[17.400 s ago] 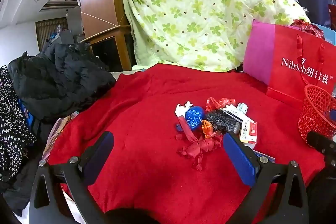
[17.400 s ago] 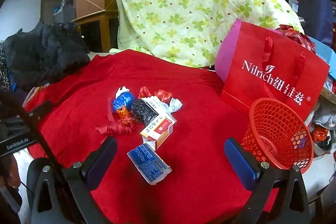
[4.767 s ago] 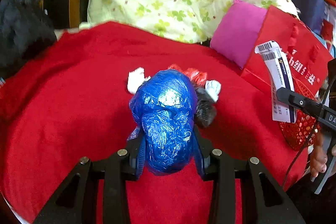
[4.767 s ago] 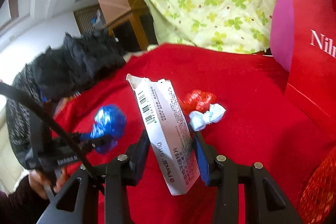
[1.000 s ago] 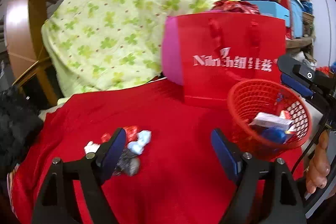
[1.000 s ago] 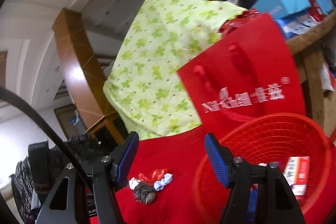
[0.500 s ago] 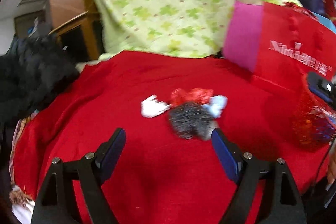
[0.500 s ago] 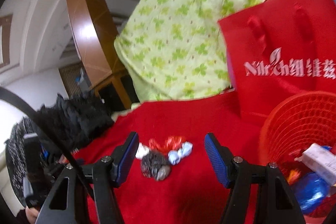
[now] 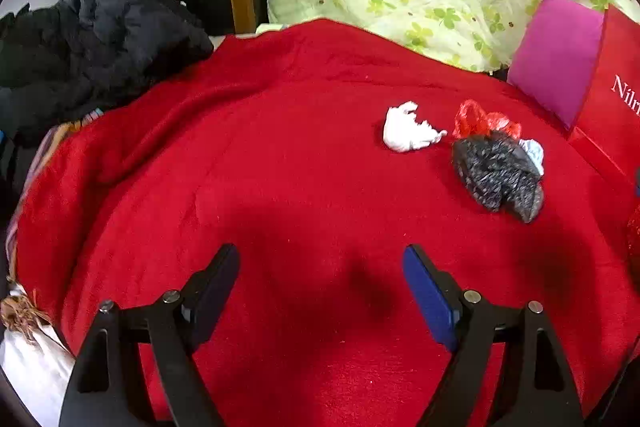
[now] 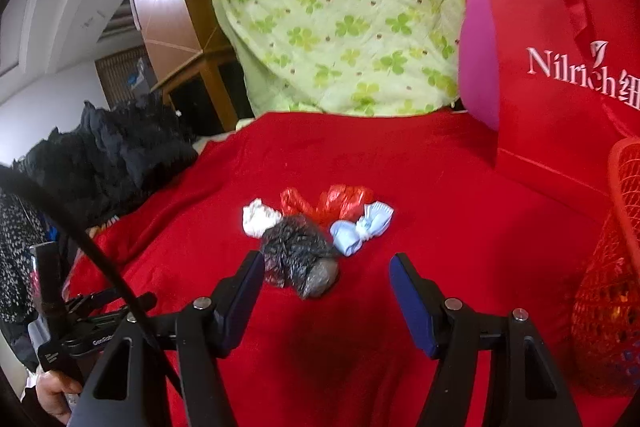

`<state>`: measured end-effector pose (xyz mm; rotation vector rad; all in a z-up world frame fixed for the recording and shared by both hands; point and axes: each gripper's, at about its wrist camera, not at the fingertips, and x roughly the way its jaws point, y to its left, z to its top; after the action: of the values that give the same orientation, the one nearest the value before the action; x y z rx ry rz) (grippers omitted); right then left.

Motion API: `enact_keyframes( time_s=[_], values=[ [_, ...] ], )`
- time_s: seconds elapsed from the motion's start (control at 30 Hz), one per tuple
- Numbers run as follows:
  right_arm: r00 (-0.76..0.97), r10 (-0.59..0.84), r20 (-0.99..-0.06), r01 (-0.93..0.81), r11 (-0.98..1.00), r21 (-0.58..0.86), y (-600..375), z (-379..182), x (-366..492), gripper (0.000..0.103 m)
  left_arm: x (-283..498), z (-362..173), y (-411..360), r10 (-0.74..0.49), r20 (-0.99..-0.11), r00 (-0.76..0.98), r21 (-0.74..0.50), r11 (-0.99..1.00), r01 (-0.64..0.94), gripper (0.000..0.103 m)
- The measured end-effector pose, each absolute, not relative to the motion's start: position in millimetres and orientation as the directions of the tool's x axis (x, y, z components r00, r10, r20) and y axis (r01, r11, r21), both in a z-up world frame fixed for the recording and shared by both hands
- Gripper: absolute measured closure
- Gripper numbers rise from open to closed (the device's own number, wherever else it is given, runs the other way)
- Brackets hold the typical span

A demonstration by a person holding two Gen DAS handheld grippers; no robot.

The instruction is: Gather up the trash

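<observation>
Left gripper [image 9: 322,279] spread wide, empty, above red blanket [image 9: 280,187]. Right gripper [image 10: 327,281] likewise agape, empty; crumpled black plastic bag [image 10: 298,259] just ahead between fingertips; red mesh basket [image 10: 612,287] at far right.

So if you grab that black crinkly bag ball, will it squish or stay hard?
Probably squish. The black bag ball looks like thin crumpled plastic full of folds, so the open right gripper would likely flatten it. It seems light for its size. Being lumpy rather than round, it probably won't roll on the fuzzy red blanket.
</observation>
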<state>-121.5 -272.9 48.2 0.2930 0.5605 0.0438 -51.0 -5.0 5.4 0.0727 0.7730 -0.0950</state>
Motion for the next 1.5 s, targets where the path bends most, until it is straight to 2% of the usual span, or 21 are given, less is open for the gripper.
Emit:
enact_keyframes(
  time_s=[0.27,0.57,0.73,0.87,0.97,1.07,1.5],
  values=[
    [0.814,0.111,-0.570,0.064,0.958,0.278,-272.2,36.9,-112.6,0.034,-45.3,-8.9,-8.0,-0.055,-0.723,0.689,0.033,0.993,0.114,0.019],
    [0.807,0.116,-0.579,0.065,0.957,0.282,-273.3,32.3,-112.4,0.034,-31.3,-19.9,-10.9,-0.064,-0.745,0.664,0.007,0.994,0.105,0.019],
    [0.814,0.111,-0.571,0.084,0.948,0.305,-280.6,33.7,-114.7,0.034,6.3,-49.1,-21.1,-0.067,-0.788,0.612,-0.018,0.996,0.087,0.018],
    [0.828,0.113,-0.549,0.088,0.941,0.326,-286.2,39.0,-120.0,0.034,19.2,-58.4,-35.1,-0.031,-0.728,0.685,0.036,0.996,0.084,0.008],
    [0.837,0.121,-0.534,0.083,0.936,0.341,-290.7,42.7,-123.3,0.034,29.0,-65.3,-44.6,0.019,-0.741,0.671,0.101,0.991,0.084,0.000],
    [0.841,0.128,-0.527,0.084,0.929,0.359,-294.6,44.6,-124.4,0.034,32.1,-68.8,-36.4,-0.026,-0.753,0.657,0.041,0.995,0.088,0.000],
    [0.837,0.108,-0.537,0.098,0.935,0.341,-296.9,43.3,-125.0,0.034,29.8,-67.6,-36.8,-0.022,-0.750,0.660,0.048,0.995,0.088,0.000]
  ],
)
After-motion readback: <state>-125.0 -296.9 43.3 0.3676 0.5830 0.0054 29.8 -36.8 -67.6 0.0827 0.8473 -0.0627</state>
